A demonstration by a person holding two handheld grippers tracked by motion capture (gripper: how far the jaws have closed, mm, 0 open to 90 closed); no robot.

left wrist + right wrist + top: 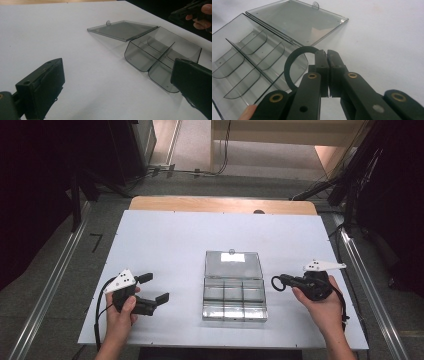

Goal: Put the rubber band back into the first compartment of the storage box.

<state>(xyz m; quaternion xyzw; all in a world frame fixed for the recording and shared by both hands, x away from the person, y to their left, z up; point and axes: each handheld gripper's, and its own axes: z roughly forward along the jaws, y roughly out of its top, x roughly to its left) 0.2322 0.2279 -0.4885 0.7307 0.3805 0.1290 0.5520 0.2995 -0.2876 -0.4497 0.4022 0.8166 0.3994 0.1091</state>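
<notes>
At the left of the table (pixel 165 240) we see the left gripper (pixel 152 287) resting just above the white surface, its jaws spread wide with nothing between them. In the left gripper view the two black jaws frame bare table, and the box lies ahead and to one side, well apart from them.

In the middle sits the clear compartment box (pixel 234 297), already open: its lid (pixel 233 265) is folded flat on the table on the far side, hinged to the tray. The compartments look empty in all three views, divided by one long partition and several curved ones.

At the right, the right gripper (pixel 282 281) hovers just beside the box's right edge. Its jaws are clenched on a black ring (pixel 277 282), pinching the band on one side so the loop sticks out toward the box. In the right gripper view the black ring (pixel 295 66) hangs over the near corner of the tray, close above the end compartment.

We judge the work to be about midway: the box is opened and the ring picked up. What remains is to lower the ring into a compartment, release it, and probably close the lid.
</notes>
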